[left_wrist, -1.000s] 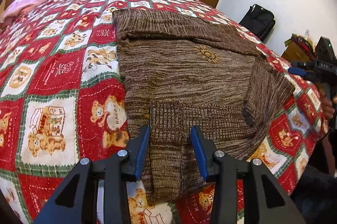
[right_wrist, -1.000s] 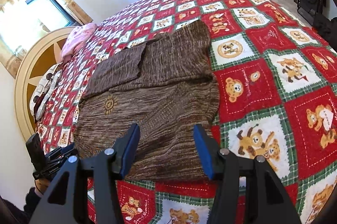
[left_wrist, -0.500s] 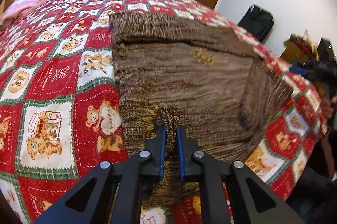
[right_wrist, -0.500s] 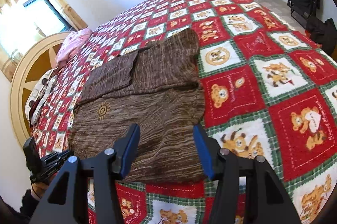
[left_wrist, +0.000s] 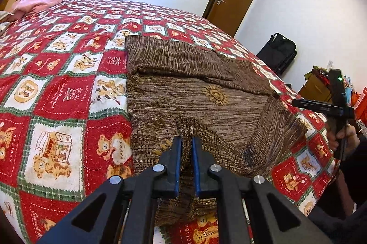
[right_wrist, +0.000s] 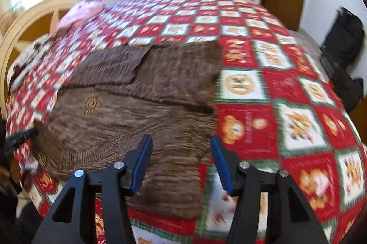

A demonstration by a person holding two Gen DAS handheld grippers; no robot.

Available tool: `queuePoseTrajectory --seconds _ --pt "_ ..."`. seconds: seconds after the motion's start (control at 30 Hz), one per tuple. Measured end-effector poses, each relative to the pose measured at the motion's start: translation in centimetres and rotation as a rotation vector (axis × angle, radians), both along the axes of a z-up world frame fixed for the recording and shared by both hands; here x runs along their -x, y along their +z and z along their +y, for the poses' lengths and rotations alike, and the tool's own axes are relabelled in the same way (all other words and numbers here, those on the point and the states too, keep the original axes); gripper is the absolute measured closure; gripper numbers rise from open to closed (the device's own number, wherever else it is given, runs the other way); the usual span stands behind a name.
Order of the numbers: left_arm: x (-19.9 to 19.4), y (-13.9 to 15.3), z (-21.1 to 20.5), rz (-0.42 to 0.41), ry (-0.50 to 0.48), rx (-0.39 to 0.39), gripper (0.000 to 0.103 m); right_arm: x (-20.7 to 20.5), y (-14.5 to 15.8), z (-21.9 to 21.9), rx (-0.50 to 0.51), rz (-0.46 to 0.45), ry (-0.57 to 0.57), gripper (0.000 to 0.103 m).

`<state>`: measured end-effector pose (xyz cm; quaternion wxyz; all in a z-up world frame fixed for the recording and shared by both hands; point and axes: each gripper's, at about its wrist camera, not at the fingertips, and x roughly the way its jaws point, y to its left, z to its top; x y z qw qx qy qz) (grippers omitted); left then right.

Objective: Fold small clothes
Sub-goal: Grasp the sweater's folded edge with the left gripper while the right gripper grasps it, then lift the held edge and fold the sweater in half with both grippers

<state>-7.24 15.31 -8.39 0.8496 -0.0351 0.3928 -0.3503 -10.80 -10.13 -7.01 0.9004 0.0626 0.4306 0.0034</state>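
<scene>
The picture is smeared with motion. A brown knitted sweater (right_wrist: 142, 106) lies flat on a red, white and green teddy-bear quilt (right_wrist: 286, 111), one sleeve folded across its upper part and a small sun design on its front. The right gripper (right_wrist: 181, 161) hangs over the sweater's near edge, jaws apart with nothing between the blue pads (right_wrist: 143, 162). At the far left edge the tip of the left gripper (right_wrist: 18, 137) pokes in by the sweater's corner. A pink pillow (right_wrist: 80, 13) sits by the wooden headboard (right_wrist: 20, 26), a black bag (right_wrist: 344, 37) beside the far wall

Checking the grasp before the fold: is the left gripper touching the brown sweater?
Touching. Left wrist view: left gripper pinches the brown sweater between its pads.
</scene>
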Motion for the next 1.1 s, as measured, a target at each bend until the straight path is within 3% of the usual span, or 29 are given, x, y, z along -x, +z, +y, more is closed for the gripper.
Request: queuePoseTrajectory --seconds 0.2,0.23,0.27,0.3,0.4,0.73,0.9,1.1 --pt "0.0 -0.5 -0.6 -0.001 -0.013 -0.036 0.094 -4.8 -3.6 2.6 0.071 0.097 0.039 0.042" --pt "0.0 -0.4 -0.5 -0.003 -0.008 -0.033 0.094 -5.2 -4.3 2.8 0.072 0.124 0.049 0.047" --pt "0.0 -0.3 -0.3 -0.005 -0.002 -0.025 0.094 -5.3 -4.7 3.0 0.084 0.135 0.053 0.071" --pt "-0.1 -0.1 0.0 -0.003 0.004 -0.011 0.094 -5.0 -4.6 3.0 0.092 0.122 0.055 0.089" --pt "-0.6 0.6 0.6 0.003 0.022 0.032 0.095 -3.9 -3.0 3.2 0.107 0.101 0.084 0.090" --pt "-3.5 5.5 1.3 -0.084 0.074 0.125 0.095 0.9 5.5 4.6 0.055 -0.143 0.072 0.091" --pt "-6.2 7.2 1.1 -0.130 0.118 0.143 0.095 -0.5 7.5 4.8 0.060 -0.237 0.035 0.091" --pt "-10.6 8.5 0.0 -0.153 0.146 0.146 0.095 -3.6 7.9 4.4 0.073 -0.246 0.001 0.091"
